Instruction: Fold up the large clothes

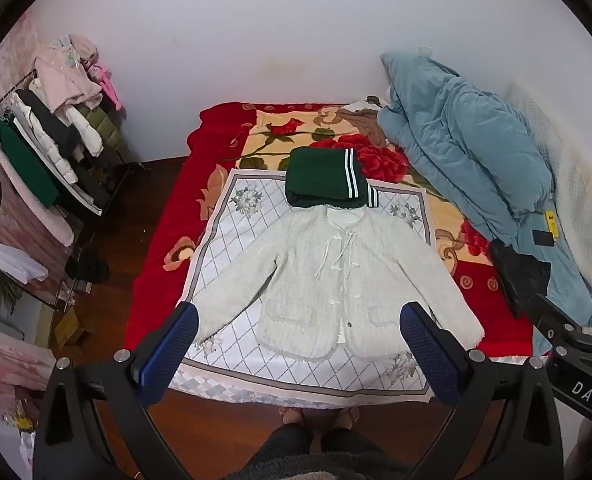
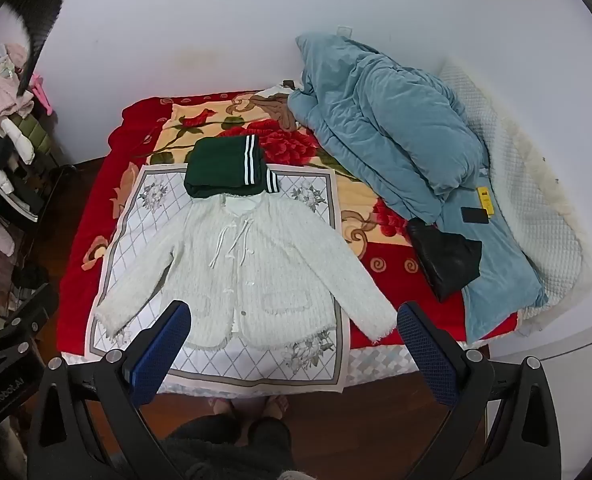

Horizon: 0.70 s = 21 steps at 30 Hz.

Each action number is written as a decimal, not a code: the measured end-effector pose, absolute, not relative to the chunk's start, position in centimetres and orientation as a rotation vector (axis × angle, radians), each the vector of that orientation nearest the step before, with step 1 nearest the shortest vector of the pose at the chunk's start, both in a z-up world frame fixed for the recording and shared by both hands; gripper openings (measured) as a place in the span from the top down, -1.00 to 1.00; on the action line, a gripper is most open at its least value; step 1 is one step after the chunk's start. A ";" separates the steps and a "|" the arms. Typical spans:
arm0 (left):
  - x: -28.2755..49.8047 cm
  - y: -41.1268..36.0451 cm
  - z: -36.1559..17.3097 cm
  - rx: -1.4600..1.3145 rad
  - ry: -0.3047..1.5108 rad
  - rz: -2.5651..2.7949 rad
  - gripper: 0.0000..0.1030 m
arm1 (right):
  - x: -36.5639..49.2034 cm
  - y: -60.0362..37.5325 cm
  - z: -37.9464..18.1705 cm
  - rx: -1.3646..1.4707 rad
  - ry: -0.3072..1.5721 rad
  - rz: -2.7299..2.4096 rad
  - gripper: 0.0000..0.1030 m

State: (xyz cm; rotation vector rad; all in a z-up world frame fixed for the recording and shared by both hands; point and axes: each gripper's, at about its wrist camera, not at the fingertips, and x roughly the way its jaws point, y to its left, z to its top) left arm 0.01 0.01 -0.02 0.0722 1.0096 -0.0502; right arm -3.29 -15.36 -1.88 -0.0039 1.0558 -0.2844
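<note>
A white fuzzy cardigan [image 1: 327, 284] lies flat and face up on a white patterned cloth [image 1: 224, 216] on the bed, sleeves spread out to both sides. It also shows in the right wrist view [image 2: 252, 276]. A folded dark green garment with white stripes [image 1: 323, 178] sits just beyond its collar, also in the right wrist view [image 2: 228, 168]. My left gripper [image 1: 299, 320] is open and empty, held above the cardigan's hem. My right gripper [image 2: 294, 320] is open and empty, above the hem and right sleeve.
A red floral blanket [image 1: 164, 216] covers the bed. A blue quilt [image 2: 391, 132] and a black bag [image 2: 443, 260] lie on the right side. A clothes rack [image 1: 52, 152] with hanging garments stands at the left. The person's feet [image 1: 319, 420] are on the wooden floor at the bed's near edge.
</note>
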 end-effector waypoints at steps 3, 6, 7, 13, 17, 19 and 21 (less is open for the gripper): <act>0.0 -0.1 0.0 0.075 1.008 -0.051 -1.00 | -3.2 -15.4 -1.9 -0.001 1.056 -0.285 -1.00; -0.1 -0.3 0.0 0.077 1.008 -0.051 -1.00 | -3.1 -15.4 -1.8 -0.012 1.053 -0.289 -1.00; -0.2 -0.4 0.0 0.079 1.006 -0.049 -1.00 | -3.1 -15.4 -1.8 -0.014 1.053 -0.288 -1.00; -0.6 0.0 -0.6 0.070 1.009 -0.047 -1.00 | -2.9 -15.0 -1.8 -0.017 1.052 -0.290 -1.00; -0.8 0.3 -1.0 0.070 1.007 -0.045 -1.00 | -2.8 -15.1 -1.8 -0.016 1.053 -0.288 -1.00; -0.6 0.4 -0.8 0.065 1.009 -0.044 -1.00 | -2.8 -15.2 -1.8 -0.017 1.054 -0.288 -1.00; -0.6 0.5 -0.6 0.065 1.011 -0.045 -1.00 | -2.7 -15.2 -1.8 -0.016 1.056 -0.286 -1.00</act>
